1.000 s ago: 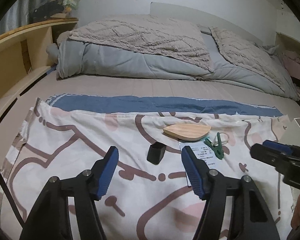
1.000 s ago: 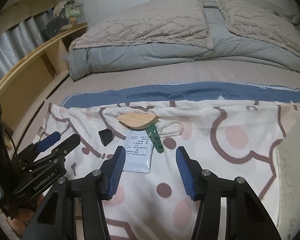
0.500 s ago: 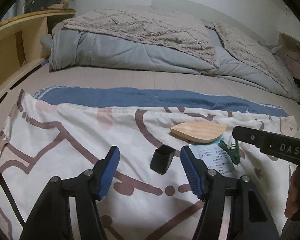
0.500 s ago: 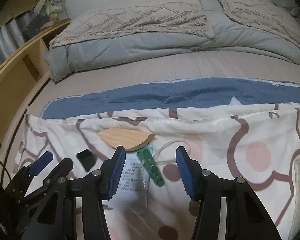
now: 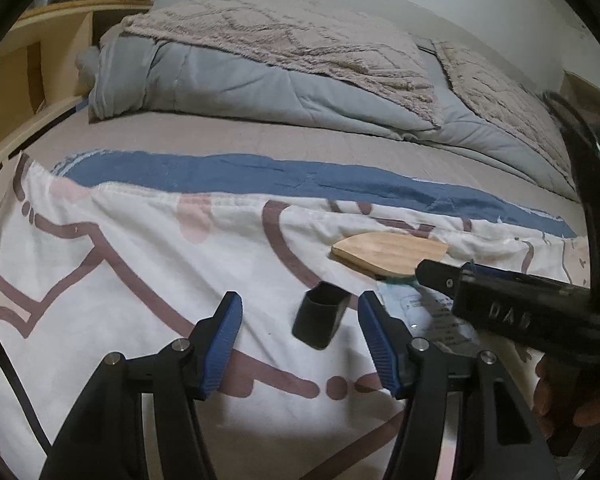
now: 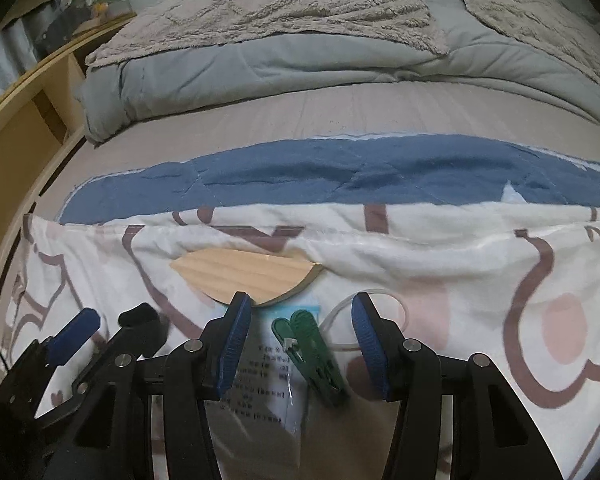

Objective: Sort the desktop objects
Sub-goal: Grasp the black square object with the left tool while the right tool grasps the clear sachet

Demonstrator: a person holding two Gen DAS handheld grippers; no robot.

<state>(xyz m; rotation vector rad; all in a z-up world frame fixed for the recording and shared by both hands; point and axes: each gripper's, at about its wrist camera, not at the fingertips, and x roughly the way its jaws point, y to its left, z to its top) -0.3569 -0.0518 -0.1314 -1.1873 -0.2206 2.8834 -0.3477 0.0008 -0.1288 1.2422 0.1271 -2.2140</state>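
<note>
- Left wrist view: left gripper fingers spread, empty, framing black cap on patterned sheet.
- Right gripper: fingers apart, empty, straddling green clip.
- Step: approach; next, likely lower and close.

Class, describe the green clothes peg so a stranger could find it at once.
On the patterned cloth spread across the bed, find the wooden leaf-shaped board. Just nearer lies a printed packet; the green clothes peg rests on its right edge, the only green item.
</note>
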